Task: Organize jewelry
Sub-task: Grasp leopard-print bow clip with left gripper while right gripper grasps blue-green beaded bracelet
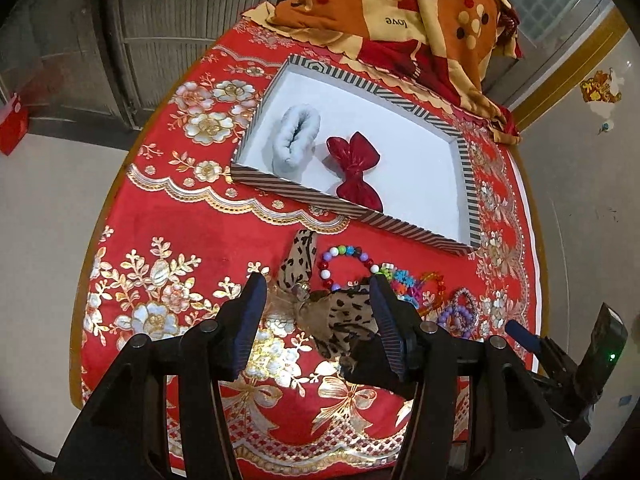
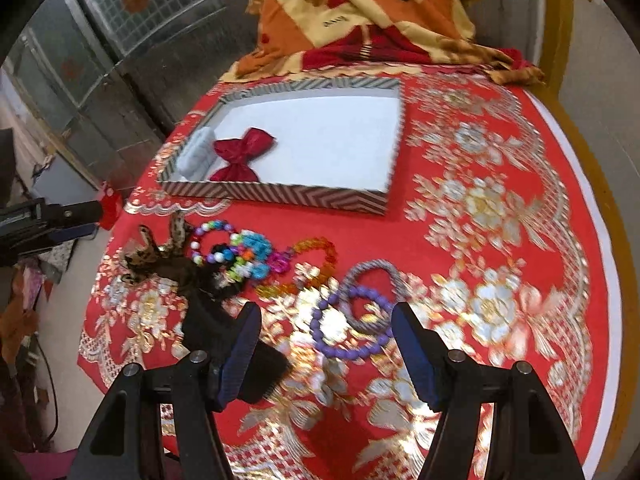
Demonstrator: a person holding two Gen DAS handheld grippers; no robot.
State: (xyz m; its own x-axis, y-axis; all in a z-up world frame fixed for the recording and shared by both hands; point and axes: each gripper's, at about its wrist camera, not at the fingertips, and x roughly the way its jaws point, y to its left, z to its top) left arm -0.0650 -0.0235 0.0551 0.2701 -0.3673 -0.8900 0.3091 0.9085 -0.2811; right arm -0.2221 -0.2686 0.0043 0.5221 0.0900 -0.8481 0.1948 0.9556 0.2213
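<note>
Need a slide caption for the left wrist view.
Open left tool over a leopard-print bow; red bow and white scrunchie already in the striped box.

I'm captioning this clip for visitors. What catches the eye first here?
The red tablecloth with gold flowers dominates. On it sits a striped tray holding a red bow and a pale blue fluffy scrunchie. Nearer the cameras, colourful bead bracelets lie beside a leopard-print bow.

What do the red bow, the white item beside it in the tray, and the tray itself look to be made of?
Red bow: probably satin or coated fabric; it is glossy, with highlights along its folds.
White item: likely plush or fleece; its surface is fuzzy and matte, and it is folded softly.
Tray: seemingly printed cardboard; it has thin striped walls and a flat white matte inside.
</note>
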